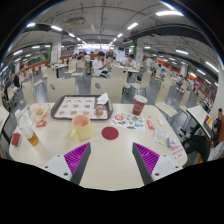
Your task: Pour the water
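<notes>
Hand-held gripper [112, 160] open — cup [81, 126] beyond.

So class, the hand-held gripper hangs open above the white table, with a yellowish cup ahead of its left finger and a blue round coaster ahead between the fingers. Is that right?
Not quite: the coaster is red, not blue, as the gripper view shows. The rest holds: the hand-held gripper hangs open above the white table, and the yellowish cup stands ahead of its left finger.
</notes>
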Available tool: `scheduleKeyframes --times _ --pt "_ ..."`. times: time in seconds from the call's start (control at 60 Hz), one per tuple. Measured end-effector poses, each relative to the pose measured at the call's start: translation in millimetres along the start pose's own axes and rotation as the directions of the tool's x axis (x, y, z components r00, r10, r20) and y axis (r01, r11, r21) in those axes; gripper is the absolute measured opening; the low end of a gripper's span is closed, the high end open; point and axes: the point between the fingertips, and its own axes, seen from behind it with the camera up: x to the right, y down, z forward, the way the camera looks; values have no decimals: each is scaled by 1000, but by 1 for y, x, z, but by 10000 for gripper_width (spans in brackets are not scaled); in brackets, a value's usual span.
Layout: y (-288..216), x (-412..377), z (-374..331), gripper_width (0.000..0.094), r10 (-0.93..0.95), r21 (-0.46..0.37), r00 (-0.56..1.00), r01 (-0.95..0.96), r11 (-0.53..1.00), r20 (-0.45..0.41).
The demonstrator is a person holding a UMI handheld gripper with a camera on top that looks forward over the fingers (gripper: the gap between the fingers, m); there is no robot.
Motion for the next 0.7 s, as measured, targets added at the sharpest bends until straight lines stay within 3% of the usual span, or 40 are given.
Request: scheduleKeyframes --times 0.133,0.45,0.567,0.7 --pt "23 -17 -10 846 11 -27 998 -12 1000 -56" --pt "46 -76 -36 850 36 -55 998 -39 998 -52" --pt "57 -115 -45 846 -13 -44 999 12 999 -32" --pt "65 -191 -49 847 -30 2 998 29 1000 49"
